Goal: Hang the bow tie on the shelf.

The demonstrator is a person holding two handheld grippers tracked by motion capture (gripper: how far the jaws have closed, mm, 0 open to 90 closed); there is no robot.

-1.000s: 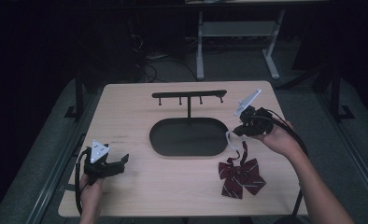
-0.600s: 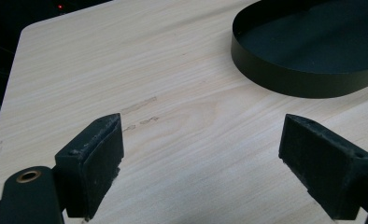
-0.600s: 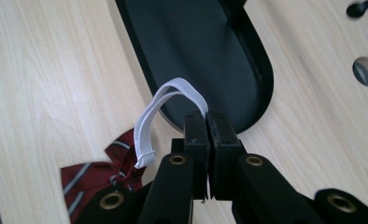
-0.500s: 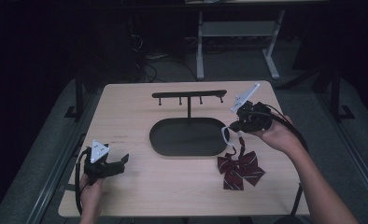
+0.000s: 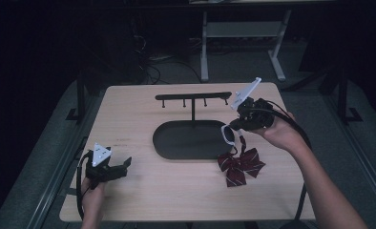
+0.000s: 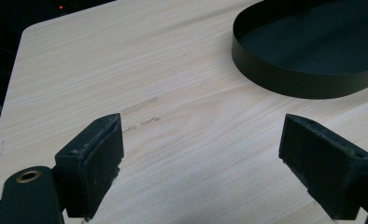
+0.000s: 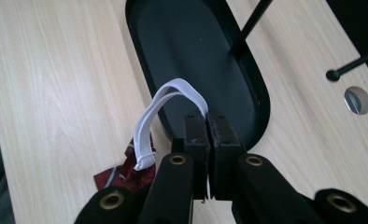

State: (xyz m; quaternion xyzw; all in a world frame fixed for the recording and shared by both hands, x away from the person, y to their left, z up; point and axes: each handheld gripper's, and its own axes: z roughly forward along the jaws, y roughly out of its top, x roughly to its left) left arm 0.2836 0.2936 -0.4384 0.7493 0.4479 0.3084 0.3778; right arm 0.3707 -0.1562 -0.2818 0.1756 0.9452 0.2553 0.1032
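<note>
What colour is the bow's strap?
White. The strap, pinched by the right gripper, shows best in the right gripper view.

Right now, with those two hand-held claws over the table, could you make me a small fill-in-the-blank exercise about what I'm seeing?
1. The right gripper is shut on the bow tie's white ____.
2. The bow tie is dark ____ with pale stripes.
3. The left gripper has its jaws ____, with nothing between them.
4. The black hook stand rises from an ____-shaped black tray.

Missing words: strap; red; open; oval
</note>
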